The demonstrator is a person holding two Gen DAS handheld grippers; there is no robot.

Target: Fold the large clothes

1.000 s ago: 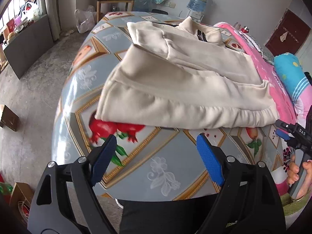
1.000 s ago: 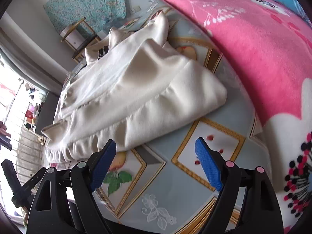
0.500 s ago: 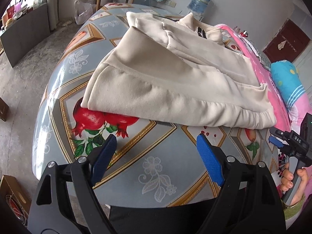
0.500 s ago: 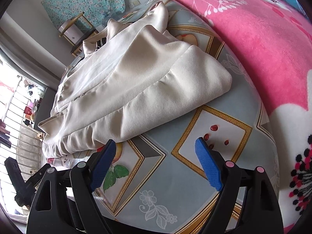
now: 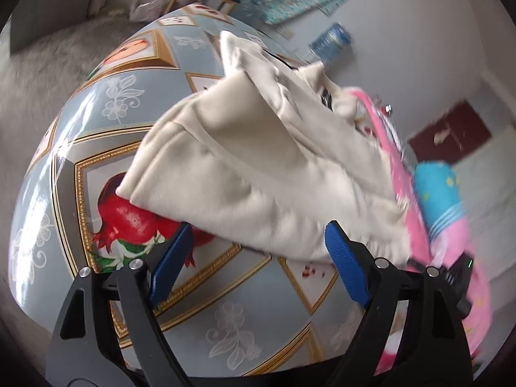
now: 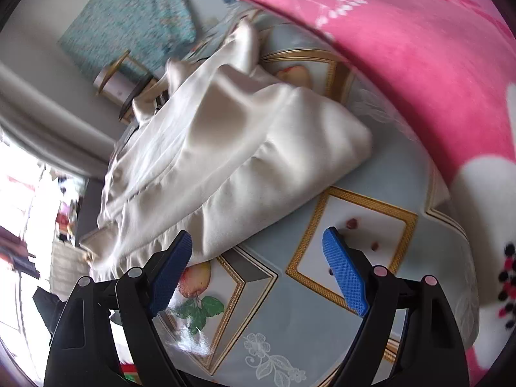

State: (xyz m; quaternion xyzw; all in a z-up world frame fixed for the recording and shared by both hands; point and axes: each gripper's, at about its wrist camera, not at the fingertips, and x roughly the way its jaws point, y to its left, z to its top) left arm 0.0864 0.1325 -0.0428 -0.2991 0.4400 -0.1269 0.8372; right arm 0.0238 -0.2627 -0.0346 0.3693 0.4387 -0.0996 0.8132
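A cream sweatshirt (image 5: pixel 258 161) lies folded lengthwise on the fruit-patterned tablecloth (image 5: pixel 106 103), collar at the far end and ribbed hem nearest me. My left gripper (image 5: pixel 258 258) is open and empty, its blue pads straddling the near hem edge just above the table. In the right wrist view the same garment (image 6: pixel 232 161) lies ahead. My right gripper (image 6: pixel 258 261) is open and empty, its left pad close to the hem's near edge.
A pink floral blanket (image 6: pixel 403 48) lies along the table's right side, with a blue pillow (image 5: pixel 438 193) beyond it. A chair (image 6: pixel 129 84) and a water bottle (image 5: pixel 332 42) stand past the far end. The table edge (image 5: pixel 29 274) curves off at the left.
Both grippers have moved forward toward the sweatshirt's hem, and both views have tilted. The hem now lies between the left gripper's pads. The jaws have stayed open.
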